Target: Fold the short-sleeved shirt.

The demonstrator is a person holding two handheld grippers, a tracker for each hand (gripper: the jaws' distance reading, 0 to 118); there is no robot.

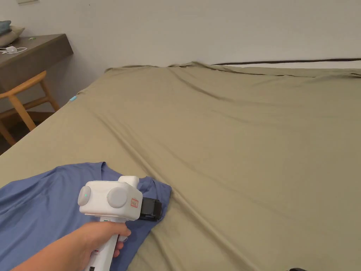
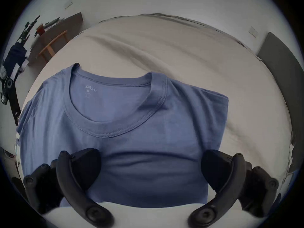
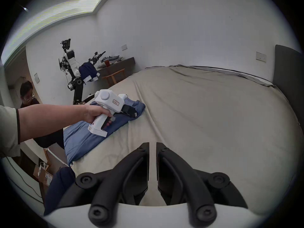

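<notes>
Jaws spread wide on the left gripper (image 2: 150, 170), which hangs over the chest of a blue short-sleeved shirt (image 2: 125, 132), neither jaw pressing on the cloth. The shirt lies front up on a bed (image 1: 246, 141) covered with an olive sheet, its round collar (image 2: 115, 129) pointing toward the far end of the bed and its sides tucked in so the body forms a narrow panel. In the head view the garment sits at the bed's near left corner, one shoulder reaching toward the middle of the mattress, with the white body of the left gripper (image 1: 150, 210) above that shoulder and a hand (image 1: 95, 236) wrapped round its handle.

The right gripper (image 3: 152, 159) is held off to the side over bare sheet near the bed's near edge, well apart from the shirt (image 3: 85, 132); its jaws are nearly together, a thin slit between them, with nothing gripped. From that camera the left gripper (image 3: 131, 112) and the hand (image 3: 93, 114) holding it appear farther off, above the folded cloth.

Beyond the bed's left edge stand a wooden chair (image 1: 24, 95) and a dark desk (image 1: 31, 56) against the white wall. A second person (image 3: 28, 93) is seen near a robot on a stand (image 3: 72, 73) in the room's far corner.
</notes>
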